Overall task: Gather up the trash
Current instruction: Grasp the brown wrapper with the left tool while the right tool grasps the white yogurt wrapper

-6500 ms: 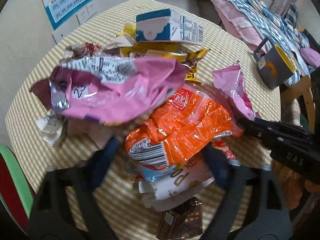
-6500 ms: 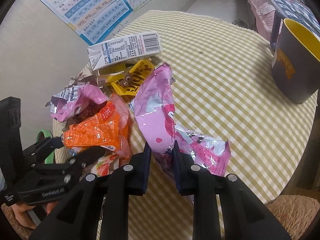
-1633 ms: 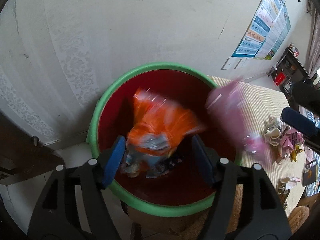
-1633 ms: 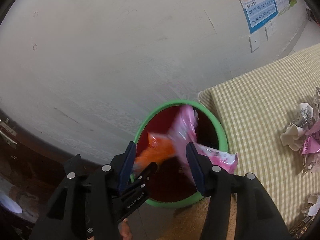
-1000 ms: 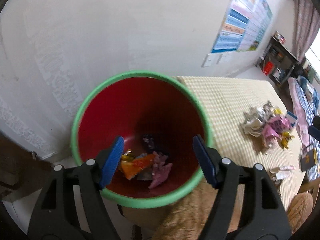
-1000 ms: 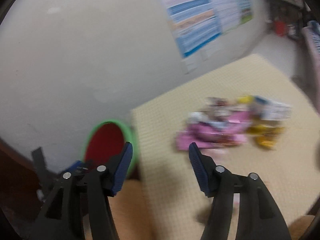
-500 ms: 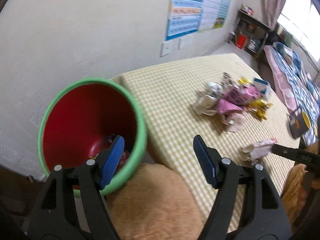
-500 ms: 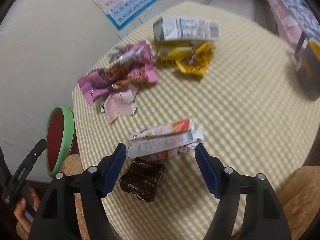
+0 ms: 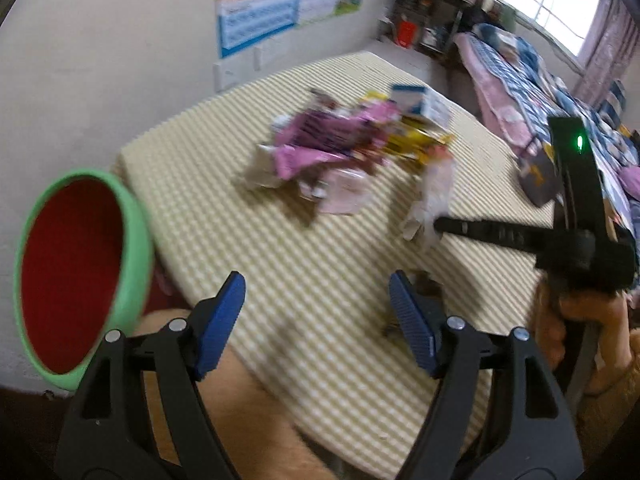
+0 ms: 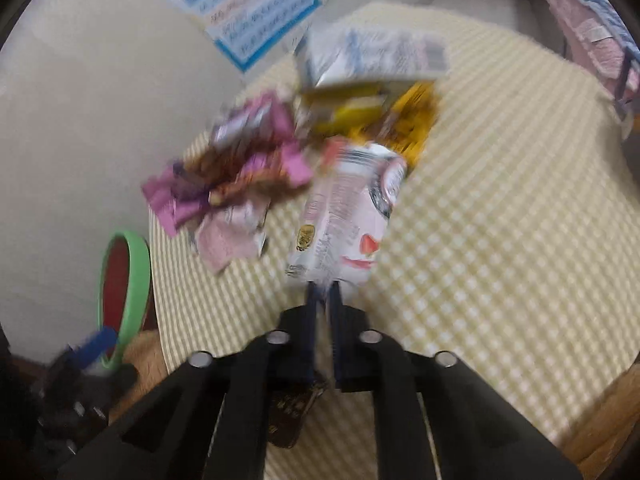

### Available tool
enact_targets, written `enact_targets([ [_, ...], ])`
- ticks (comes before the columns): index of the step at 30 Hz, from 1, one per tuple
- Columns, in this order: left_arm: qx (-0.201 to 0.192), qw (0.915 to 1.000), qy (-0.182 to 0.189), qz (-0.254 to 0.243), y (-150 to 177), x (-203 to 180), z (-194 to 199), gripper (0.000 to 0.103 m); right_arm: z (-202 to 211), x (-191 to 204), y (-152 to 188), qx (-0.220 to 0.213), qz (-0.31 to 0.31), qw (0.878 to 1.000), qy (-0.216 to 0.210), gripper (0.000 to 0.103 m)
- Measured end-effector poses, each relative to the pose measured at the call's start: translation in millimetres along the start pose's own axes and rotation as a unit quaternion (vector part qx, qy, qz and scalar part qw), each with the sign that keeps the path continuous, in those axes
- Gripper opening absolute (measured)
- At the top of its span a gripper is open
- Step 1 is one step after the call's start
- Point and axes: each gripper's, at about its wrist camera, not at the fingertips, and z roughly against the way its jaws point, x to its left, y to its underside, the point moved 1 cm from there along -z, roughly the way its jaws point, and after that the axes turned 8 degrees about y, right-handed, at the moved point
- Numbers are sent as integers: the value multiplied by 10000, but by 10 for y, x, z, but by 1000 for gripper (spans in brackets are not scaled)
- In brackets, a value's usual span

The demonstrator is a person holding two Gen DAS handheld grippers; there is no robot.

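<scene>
My right gripper (image 10: pixel 324 292) is shut on a white and pink wrapper (image 10: pixel 348 216) and holds it just above the checked table; the same wrapper (image 9: pixel 432 196) hangs at its tip in the left wrist view. My left gripper (image 9: pixel 316 316) is open and empty over the table's near edge. A pile of pink, yellow and white wrappers (image 9: pixel 340 148) lies further back, also in the right wrist view (image 10: pixel 256 160). A dark brown packet (image 10: pixel 288 412) lies under the right gripper. The red bin with a green rim (image 9: pixel 80 272) stands left of the table.
A white and blue carton (image 10: pixel 372 60) lies at the back of the pile. A grey mug (image 9: pixel 540 180) stands at the table's right side. A bed (image 9: pixel 540 76) is beyond the table. A wall with posters (image 9: pixel 280 0) is behind.
The right gripper has closed on the white and pink wrapper and lifted it. The left gripper has swung from the bin toward the table, still open.
</scene>
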Motion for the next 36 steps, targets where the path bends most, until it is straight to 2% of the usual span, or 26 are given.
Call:
enact_targets([
  [3,109,9996,193,-154,0,-176,-100,71,126,-192,-45,-314,-170,9993,117,2],
  [6,258,9981,477,-290,-3,-364,-257,71,112,-325,-29,-292,-303,9991,86,2],
  [8,489,9964,592,-364,22,-461,-428,71,100,-364,-16,-216,-285,9993,78,3],
  [10,744,9947,600,-388,60,-488,-599,61,107,-360,-48,-208,-191,9995,116,4],
  [12,1037,9922,619,-300,106,-460,-759,43,99,-301,-30,-220,-50,9996,163,7],
  [13,1134,9906,742,-161,128,-424,-805,43,55,-236,20,-206,-22,9996,192,11],
  [15,1121,9904,810,-13,130,-380,-788,42,41,-250,33,-225,-99,9994,243,40],
  [17,1038,9923,670,-42,118,-349,-738,42,33,-262,35,-274,-240,9992,191,43],
  [21,864,9942,630,97,98,-264,-633,42,68,-330,41,-430,-478,9977,216,48],
  [27,745,9954,533,292,105,-106,-560,42,47,-428,-50,-683,-728,9934,568,50],
  [32,615,9971,408,177,111,-71,-467,42,-136,-432,-108,-541,-783,9939,560,53],
  [34,527,9979,354,159,99,-56,-420,42,-181,-415,-110,-426,-741,9950,515,39],
  [36,463,9983,306,202,80,-35,-406,42,-188,-403,-103,-395,-675,9957,496,35],
])
